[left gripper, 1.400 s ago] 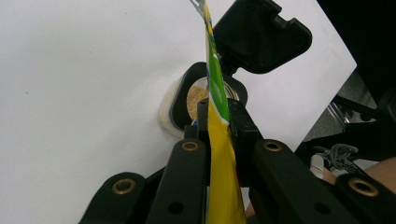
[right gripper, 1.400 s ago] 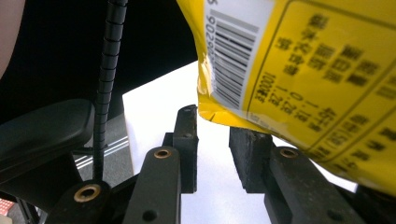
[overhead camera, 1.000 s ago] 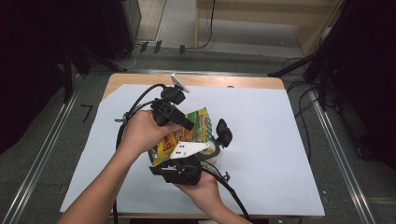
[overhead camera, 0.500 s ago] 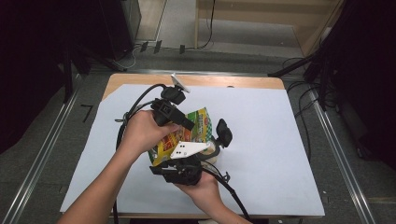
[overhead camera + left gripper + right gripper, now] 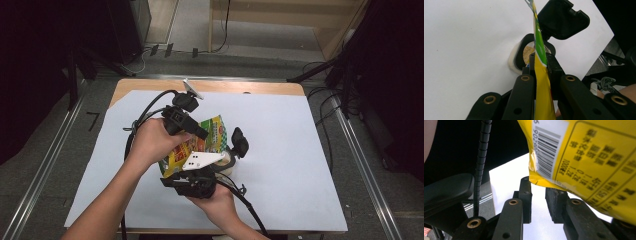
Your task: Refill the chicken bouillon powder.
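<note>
1. The snack bag (image 5: 192, 145), yellow and green foil, is held up off the white table sheet (image 5: 280, 150) near the front middle of the table, tilted, directly above a small open container (image 5: 529, 51).
2. The container sits on the sheet with its black flip lid (image 5: 561, 18) swung open. Tan granular contents show inside. Judged: the bag is being emptied into it, which would explain why the bag hangs right over the opening.
3. The left gripper (image 5: 540, 67) is clamped on the bag. In the left gripper view the foil runs edge-on between the two pads, pinched flat. The grip sits on the upper part of the bag, so the bag hangs from it and its lower end points at the container.
4. The right gripper (image 5: 539, 195) is narrow but not closed. In the right gripper view there is a clear gap between the pads with white sheet visible through it, and nothing is between them.
5. The barcode corner of the bag (image 5: 579, 150) hangs just above and beside the right pad. Contact cannot be confirmed. Judged: the right gripper sits under the low corner, ready to steady or pinch it.
6. In the high view the right hand (image 5: 212, 197) is at the front edge of the table, the left hand (image 5: 150, 142) is behind it, and the cables trail off to the left and front.
7. Risk, judged: the bag is thin and the opening small, so a slight tilt error would spill onto the sheet.
</note>
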A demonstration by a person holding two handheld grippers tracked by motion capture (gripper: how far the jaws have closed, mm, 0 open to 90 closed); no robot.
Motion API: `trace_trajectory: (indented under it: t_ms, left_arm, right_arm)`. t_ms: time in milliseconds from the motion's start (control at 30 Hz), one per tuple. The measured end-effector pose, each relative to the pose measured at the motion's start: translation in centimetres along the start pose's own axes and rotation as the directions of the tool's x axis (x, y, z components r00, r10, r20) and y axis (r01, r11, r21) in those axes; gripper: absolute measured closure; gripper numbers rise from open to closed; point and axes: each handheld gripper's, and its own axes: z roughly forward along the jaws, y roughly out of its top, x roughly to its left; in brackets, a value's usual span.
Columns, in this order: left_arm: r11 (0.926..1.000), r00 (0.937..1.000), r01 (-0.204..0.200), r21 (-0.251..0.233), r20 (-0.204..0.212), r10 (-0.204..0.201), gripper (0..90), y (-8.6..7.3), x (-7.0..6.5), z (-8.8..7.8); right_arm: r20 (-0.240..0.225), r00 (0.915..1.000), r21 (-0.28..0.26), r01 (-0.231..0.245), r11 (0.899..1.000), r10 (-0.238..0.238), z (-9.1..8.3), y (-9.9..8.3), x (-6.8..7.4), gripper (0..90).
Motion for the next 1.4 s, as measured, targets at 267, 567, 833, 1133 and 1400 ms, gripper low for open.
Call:
trace_trajectory:
  t_ms: [267,567,833,1133,1400]
  left_arm:
    - [1.0000,1.0000,-0.001,0.002,0.001,0.001,86.3,-0.04,-0.19,-0.03]
    - [1.0000,1.0000,0.002,-0.001,0.002,-0.002,86.4,-0.03,-0.09,-0.02]
    - [1.0000,1.0000,-0.002,0.002,-0.002,0.003,86.3,-0.06,-0.26,-0.09]
    - [1.0000,1.0000,-0.002,0.001,-0.003,0.002,86.0,0.00,-0.15,-0.10]
    - [1.0000,1.0000,-0.007,0.000,-0.005,0.007,85.8,0.08,-0.25,-0.08]
  right_arm:
    - [-0.004,1.0000,0.001,-0.002,1.000,0.002,0.01,-0.01,0.06,76.7]
    - [-0.004,1.0000,-0.001,-0.001,1.000,0.001,0.03,0.00,0.04,76.7]
    - [-0.004,1.0000,-0.003,-0.001,1.000,0.001,0.00,0.04,0.15,76.9]
    - [-0.007,1.0000,-0.010,-0.005,1.000,0.005,-0.03,0.13,0.23,76.8]
    - [-0.009,0.9999,-0.015,-0.008,1.000,0.008,-0.11,0.21,0.31,76.8]
